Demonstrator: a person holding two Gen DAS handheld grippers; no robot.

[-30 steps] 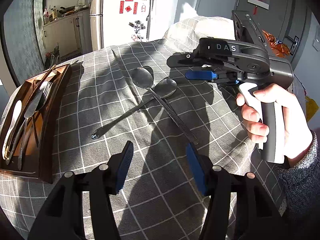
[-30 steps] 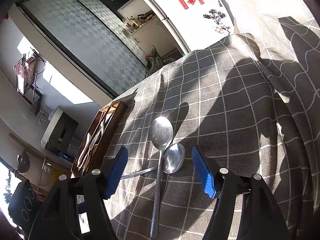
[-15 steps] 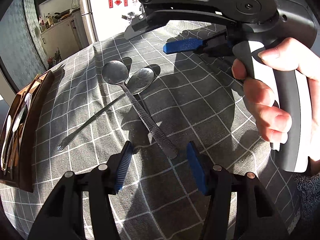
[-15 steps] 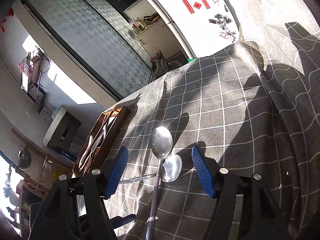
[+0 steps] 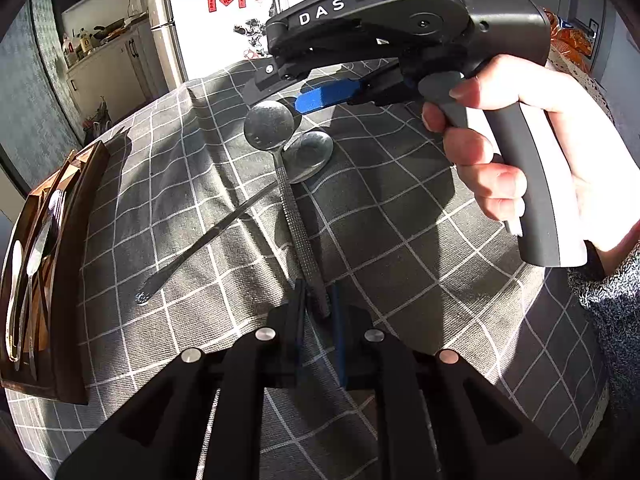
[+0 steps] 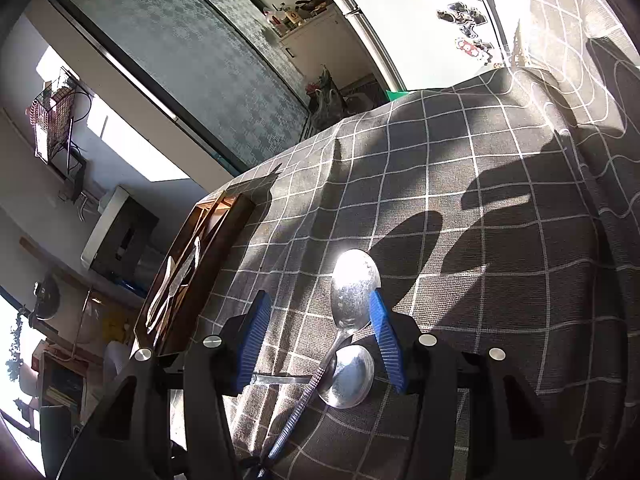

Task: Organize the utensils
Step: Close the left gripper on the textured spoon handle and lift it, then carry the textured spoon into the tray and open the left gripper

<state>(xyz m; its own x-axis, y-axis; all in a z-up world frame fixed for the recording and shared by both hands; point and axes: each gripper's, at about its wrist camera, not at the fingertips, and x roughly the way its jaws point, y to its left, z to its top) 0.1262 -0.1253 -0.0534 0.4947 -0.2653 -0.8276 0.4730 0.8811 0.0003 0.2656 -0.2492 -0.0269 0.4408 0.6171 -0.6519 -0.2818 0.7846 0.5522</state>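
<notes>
Your left tongs [image 5: 317, 300] have just closed, seemingly clamping the ridged spoon's [image 5: 294, 208] near handle end; its bowl points away, under your half-apart, still-empty right tongs [image 6: 316, 336].

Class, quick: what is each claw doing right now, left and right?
Left claw: just closed on the textured spoon's handle.
Right claw: open, closing in around that spoon's bowl, not gripping.

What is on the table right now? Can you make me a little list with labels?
top spoon: textured handle, crossing the other spoon
under spoon: smooth handle
left gripper: just closed on top spoon's handle end
right gripper: closing, open around both bowls
tray: wooden, holds cutlery, table's left edge
cloth: grey checked
</notes>
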